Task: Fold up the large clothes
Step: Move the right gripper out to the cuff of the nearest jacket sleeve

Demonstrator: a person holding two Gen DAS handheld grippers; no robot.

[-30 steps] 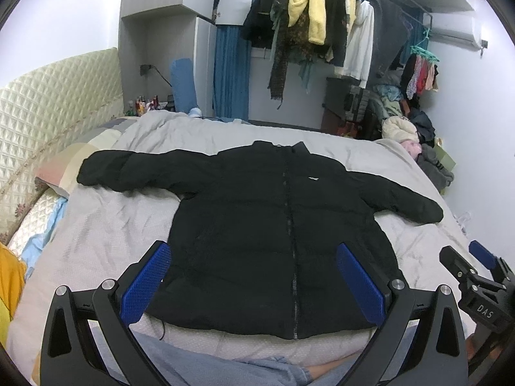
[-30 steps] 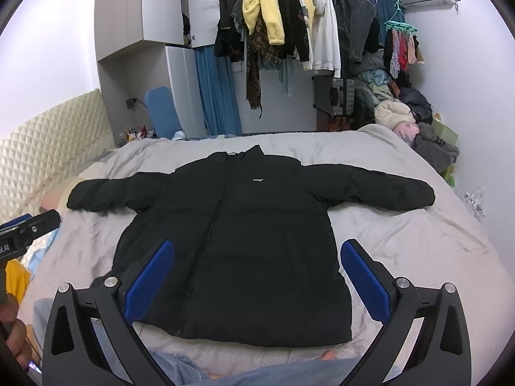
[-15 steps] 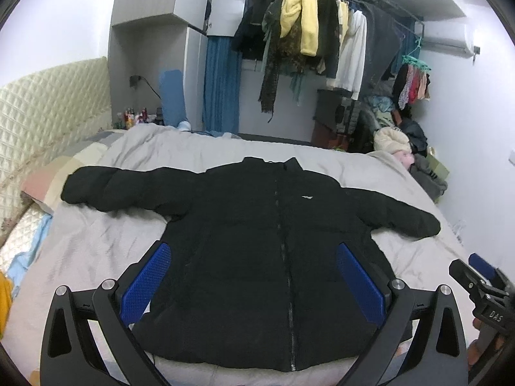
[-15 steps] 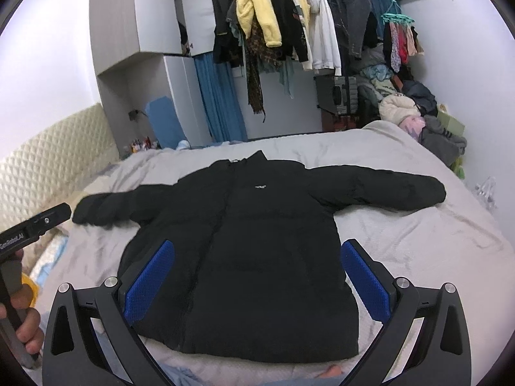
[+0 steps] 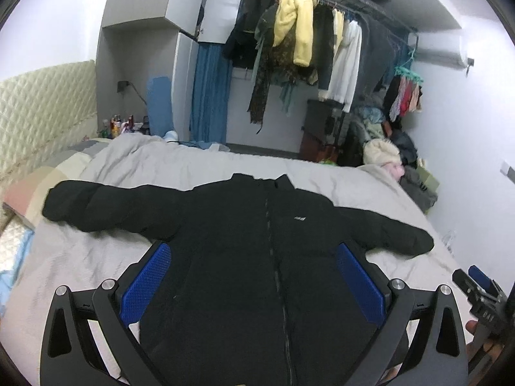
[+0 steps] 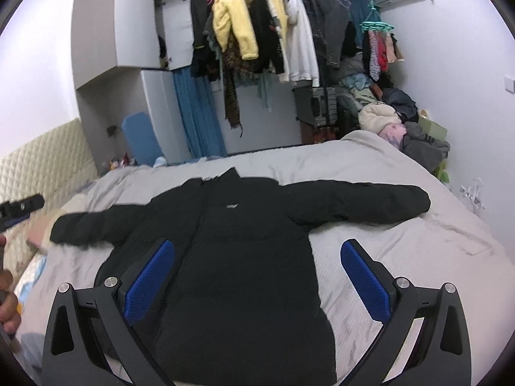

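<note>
A black puffer jacket (image 5: 244, 257) (image 6: 244, 257) lies flat on the bed, front up and zipped, with both sleeves spread out to the sides. Its collar points away from me. My left gripper (image 5: 254, 276) hovers open above the jacket's lower body, holding nothing. Over the jacket's right half, my right gripper (image 6: 257, 276) is open too, its blue pads (image 6: 363, 276) wide apart. The right gripper also shows at the right edge of the left wrist view (image 5: 479, 286), held by a hand. The left gripper shows at the left edge of the right wrist view (image 6: 19, 209).
The bed (image 5: 161, 167) (image 6: 402, 244) has a light grey cover and a quilted cream headboard (image 5: 42, 109) on the left. Beyond it hangs a rail of clothes (image 5: 309, 41) (image 6: 257, 35). A heap of clothes (image 6: 396, 119) sits at the far right by the wall.
Both grippers have risen and moved forward over the jacket, so it sits lower and nearer in both views. The person's legs at the bottom edge have dropped out of sight. The jacket has not moved.
</note>
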